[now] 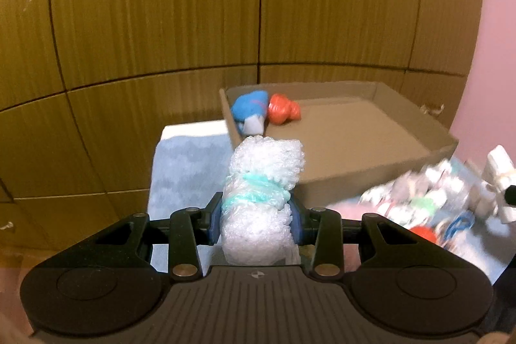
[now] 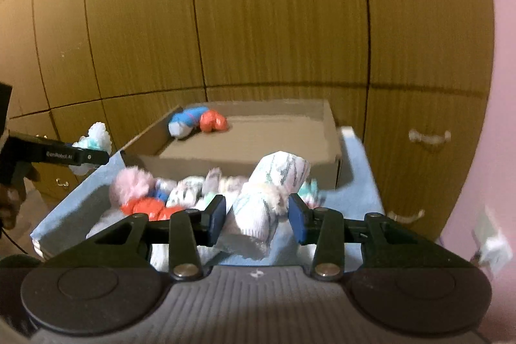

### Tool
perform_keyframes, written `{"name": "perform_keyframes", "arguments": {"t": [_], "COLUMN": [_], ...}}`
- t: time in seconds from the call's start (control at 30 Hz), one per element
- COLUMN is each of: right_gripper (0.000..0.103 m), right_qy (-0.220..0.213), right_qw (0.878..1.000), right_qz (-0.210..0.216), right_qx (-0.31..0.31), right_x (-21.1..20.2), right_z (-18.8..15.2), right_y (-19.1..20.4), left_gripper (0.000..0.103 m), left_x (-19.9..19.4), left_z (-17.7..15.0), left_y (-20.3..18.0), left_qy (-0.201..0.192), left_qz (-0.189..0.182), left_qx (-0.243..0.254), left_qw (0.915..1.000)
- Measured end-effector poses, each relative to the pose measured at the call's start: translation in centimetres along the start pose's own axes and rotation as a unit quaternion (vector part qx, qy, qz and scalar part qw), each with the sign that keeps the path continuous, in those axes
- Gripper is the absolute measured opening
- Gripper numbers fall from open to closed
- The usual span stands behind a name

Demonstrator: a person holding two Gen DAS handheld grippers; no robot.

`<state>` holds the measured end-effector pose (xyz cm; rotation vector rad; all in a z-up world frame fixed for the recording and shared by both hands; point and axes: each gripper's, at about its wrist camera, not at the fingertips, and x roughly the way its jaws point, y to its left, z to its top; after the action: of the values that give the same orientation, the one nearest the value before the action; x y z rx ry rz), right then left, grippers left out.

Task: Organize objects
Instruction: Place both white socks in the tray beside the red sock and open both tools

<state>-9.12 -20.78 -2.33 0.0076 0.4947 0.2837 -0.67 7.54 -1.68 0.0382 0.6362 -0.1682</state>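
My left gripper (image 1: pixel 256 215) is shut on a bubble-wrap bundle (image 1: pixel 264 179) tied with a teal band, held above the blue cloth (image 1: pixel 183 170) just short of the cardboard box (image 1: pixel 354 176). The box holds a blue bundle (image 1: pixel 251 108) and an orange bundle (image 1: pixel 283 108) in its far left corner. My right gripper (image 2: pixel 257 216) is open around a white striped rolled bundle (image 2: pixel 271 192) lying on the blue cloth (image 2: pixel 354 199); the pads do not touch it. The left gripper (image 2: pixel 87 155) with its bubble-wrap bundle (image 2: pixel 95 136) shows at the left of the right wrist view.
A pile of small bundles (image 2: pixel 154 192), pink, orange, blue and white, lies on the cloth before the box (image 2: pixel 245 163). The same pile (image 1: pixel 429 202) shows blurred in the left wrist view. Wooden cupboard doors (image 2: pixel 258 21) stand behind. A pink wall (image 2: pixel 503 150) is to the right.
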Motion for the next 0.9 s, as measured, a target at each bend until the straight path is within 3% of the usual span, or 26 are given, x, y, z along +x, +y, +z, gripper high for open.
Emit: {"name": "perform_keyframes", "arguments": {"t": [0.33,0.6,0.9], "right_gripper": [0.038,0.038,0.038], "right_qy": [-0.020,0.009,0.063], "right_qw": [0.997,0.993,0.984], "right_qz": [0.020,0.061,0.074], "right_qx": [-0.065,-0.102,-0.151], "right_x": [3.2,10.6,20.8], "right_z": [6.5,11.5,12.8], "right_y": [-1.8,-2.6,-2.0], "left_gripper": [0.047,0.047,0.047], "left_x": [1.9,9.2,18.2], "left_z": [6.4,11.7,13.0], "left_y": [-3.7,-6.1,-8.1], "left_qy": [0.002,0.037,0.075], "left_qz": [-0.036,-0.060,-0.051], "left_qx": [-0.001,-0.047,-0.045], "left_qw": [0.9993,0.9964,0.9949]}}
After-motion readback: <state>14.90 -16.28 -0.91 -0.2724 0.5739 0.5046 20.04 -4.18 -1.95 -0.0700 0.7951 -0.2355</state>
